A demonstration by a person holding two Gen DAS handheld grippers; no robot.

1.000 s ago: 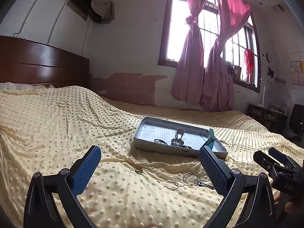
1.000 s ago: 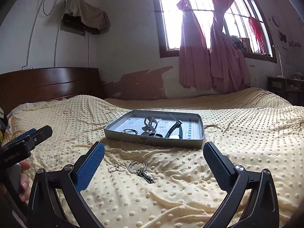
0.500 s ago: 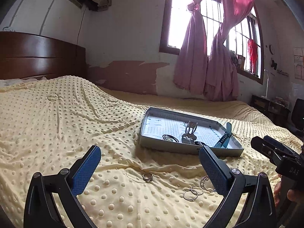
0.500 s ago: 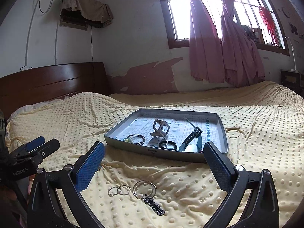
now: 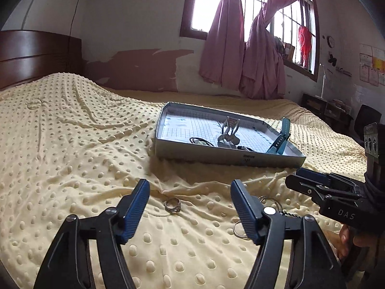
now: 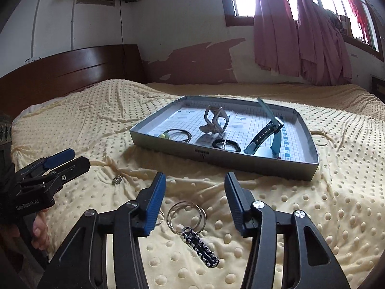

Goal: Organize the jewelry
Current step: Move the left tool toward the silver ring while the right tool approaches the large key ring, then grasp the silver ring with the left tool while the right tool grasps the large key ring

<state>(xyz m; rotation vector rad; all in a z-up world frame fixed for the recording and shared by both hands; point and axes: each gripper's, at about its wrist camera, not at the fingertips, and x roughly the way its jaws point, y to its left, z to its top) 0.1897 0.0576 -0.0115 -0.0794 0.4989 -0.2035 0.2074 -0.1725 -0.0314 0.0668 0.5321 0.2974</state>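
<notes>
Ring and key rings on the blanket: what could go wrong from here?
Both grippers' jaws are closing with nothing clamped yet.
1. The ring lies flat on the soft bedspread; the left gripper may pinch fabric instead.
2. The key rings overlap; the right gripper may drag their black chain.

soft, matt yellow blanket (image 5: 72, 156) of dotted, nubby cloth, creased under both grippers. between the left gripper (image 5: 190, 193) fingers, a shiny metal ring (image 5: 172, 205). between the right gripper (image 6: 195, 184) fingers, glossy wire key rings (image 6: 186, 216) on a dark linked metal fob (image 6: 201, 249). fingers of matt black plastic with ribbed blue pads (image 6: 156, 204). beyond them, a smooth grey tray (image 6: 216, 155) lined with gridded paper. polished dark wood headboard (image 6: 72, 69) to the far left.
</notes>
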